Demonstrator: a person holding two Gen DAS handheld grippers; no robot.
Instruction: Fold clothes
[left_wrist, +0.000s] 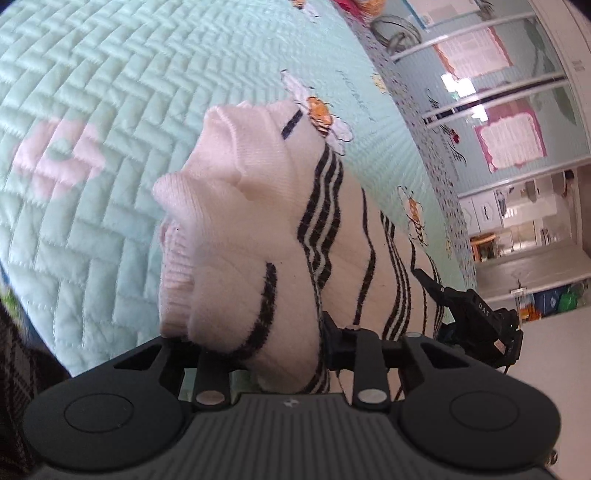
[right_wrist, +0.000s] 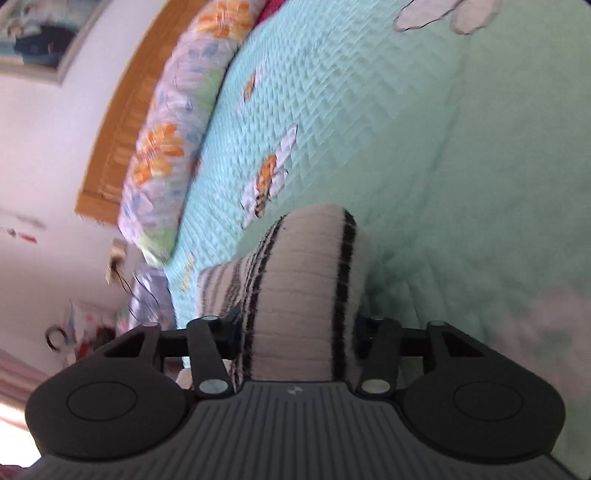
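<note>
Both grippers are gripping the same white sweater with wavy black stripes, holding it over the mint quilted bedspread on the bed.

Left gripper: jaws are pinching a bunched fold, ribbed cuff hanging at the left side; the fabric is bulging up in front of the camera.

Right gripper: jaws are clamping a rolled hump of the sweater; it is also showing at the right of the left wrist view.

A floral pillow is lying against the wooden headboard. The right view is blurring at the edges.
</note>
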